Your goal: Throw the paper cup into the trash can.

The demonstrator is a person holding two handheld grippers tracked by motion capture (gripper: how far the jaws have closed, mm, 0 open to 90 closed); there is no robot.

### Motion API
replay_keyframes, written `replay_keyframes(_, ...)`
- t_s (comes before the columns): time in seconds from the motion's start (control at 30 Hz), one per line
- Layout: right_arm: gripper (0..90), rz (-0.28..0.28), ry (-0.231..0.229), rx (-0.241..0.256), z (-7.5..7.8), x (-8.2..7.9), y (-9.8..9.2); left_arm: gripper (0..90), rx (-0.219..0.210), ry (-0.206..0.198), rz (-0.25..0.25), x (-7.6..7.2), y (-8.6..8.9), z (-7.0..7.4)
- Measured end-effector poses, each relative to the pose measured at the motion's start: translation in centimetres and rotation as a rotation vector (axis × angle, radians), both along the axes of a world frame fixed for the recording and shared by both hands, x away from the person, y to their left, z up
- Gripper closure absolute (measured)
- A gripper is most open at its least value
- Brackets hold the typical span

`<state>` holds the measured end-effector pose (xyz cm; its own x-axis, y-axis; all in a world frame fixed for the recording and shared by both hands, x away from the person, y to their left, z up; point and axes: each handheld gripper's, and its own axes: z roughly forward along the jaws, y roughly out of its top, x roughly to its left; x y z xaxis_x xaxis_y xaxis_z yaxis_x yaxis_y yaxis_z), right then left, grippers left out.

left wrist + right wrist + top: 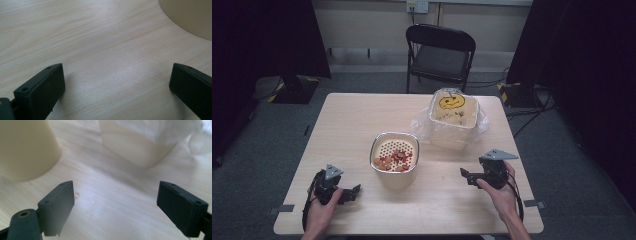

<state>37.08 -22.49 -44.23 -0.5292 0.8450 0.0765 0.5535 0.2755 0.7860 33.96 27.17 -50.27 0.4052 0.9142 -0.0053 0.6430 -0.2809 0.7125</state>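
Both grippers, left (pixel 354 191) and right (pixel 465 174), sit spread empty near the desk's front edge, so swinging inward could tip the strainer (pixel 394 159).

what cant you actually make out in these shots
- The reddish pieces in the perforated container: too small in the high view to name.
- That container in the left gripper view: cut off by the top right edge.
- The bag-lined bin with the yellow face: its contents are specks in the high view; blurred and cut off in the right gripper view.
- The table under both containers: hidden.
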Motion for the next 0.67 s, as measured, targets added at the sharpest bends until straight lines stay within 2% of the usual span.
replay_keyframes(0.03,14.2,-0.015,0.019,-0.029,-1.0,-0.1,-0.2,0.0,-0.002,0.001,0.001,0.0,0.0,0.0)
replay_keyframes(0.17,14.2,-0.030,0.048,-0.020,-2.4,-0.1,-0.6,0.0,0.000,0.000,0.000,0.0,0.0,0.0)
replay_keyframes(0.23,14.4,-0.031,0.066,-0.039,-3.3,0.0,-0.6,0.0,-0.001,0.001,0.001,0.0,0.0,0.0)
replay_keyframes(0.27,14.4,-0.036,0.071,-0.065,-3.7,0.0,-0.6,0.0,0.001,0.000,0.001,0.0,0.0,0.0)
replay_keyframes(0.37,14.3,-0.051,0.099,-0.080,-4.9,0.4,-0.9,0.0,-0.002,0.000,0.001,0.0,0.0,0.0)
replay_keyframes(0.43,14.2,-0.057,0.069,-0.118,-5.4,0.4,-0.9,0.0,0.000,0.000,0.001,0.0,0.0,0.0)
replay_keyframes(0.5,14.1,-0.069,0.066,-0.100,-5.4,0.3,-0.9,0.0,-0.001,0.000,0.002,0.0,0.0,0.0)
replay_keyframes(0.57,12.9,-0.070,0.036,-0.125,-5.7,0.1,-0.7,0.0,0.000,0.000,0.001,0.0,0.0,0.0)
replay_keyframes(0.67,12.8,-0.077,0.029,-0.125,-5.7,0.0,-0.7,0.0,-0.002,0.001,0.002,0.0,0.0,0.0)
